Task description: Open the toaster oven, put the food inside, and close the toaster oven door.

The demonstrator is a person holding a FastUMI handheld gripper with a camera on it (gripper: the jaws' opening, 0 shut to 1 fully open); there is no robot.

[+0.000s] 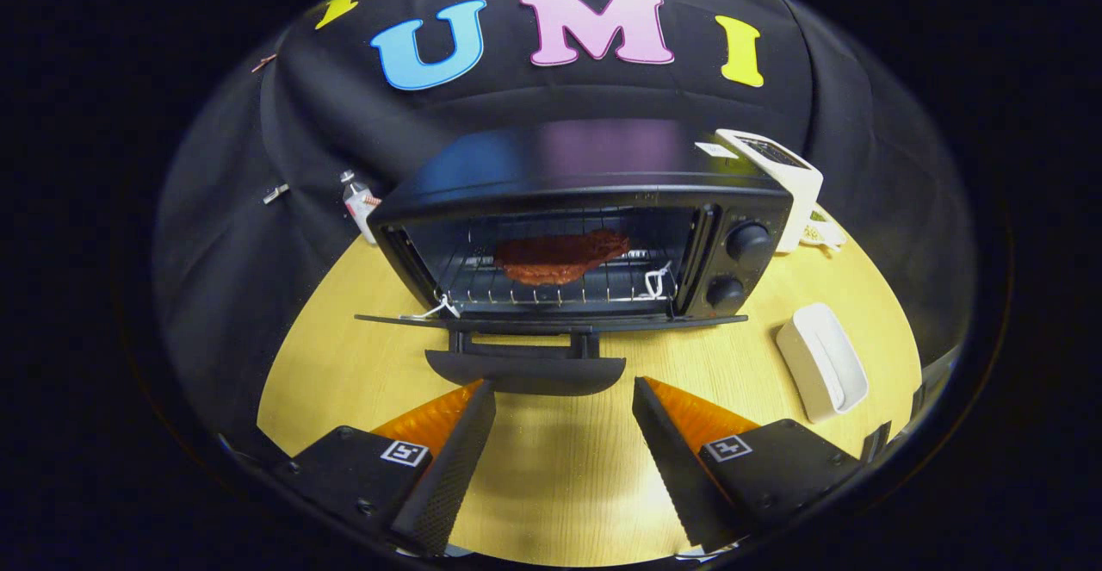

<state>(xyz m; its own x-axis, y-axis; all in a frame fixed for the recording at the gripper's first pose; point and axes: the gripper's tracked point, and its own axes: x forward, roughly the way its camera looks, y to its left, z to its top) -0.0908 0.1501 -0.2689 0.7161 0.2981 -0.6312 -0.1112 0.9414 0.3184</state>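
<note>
Gripper (564, 390): two long wedge-shaped jaws, wide apart with nothing between them, tapering toward the tips. Inner faces are textured: fine dimpled grid on the left one, ribbed or saw-toothed edge on the right. Each jaw bolts to a black boxy mount block (349, 468) with rounded corners and small dark screws. Each block carries a white square tag (405, 453) printed with a black pattern.

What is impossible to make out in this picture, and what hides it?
- Toaster oven knobs: markings too small in the gripper view.
- Brown food on the rack: kind unclear, dim interior.
- White device: its lower part hidden behind the oven.
- Gripper, open near the door handle: its body cut off by the view's edge.
</note>
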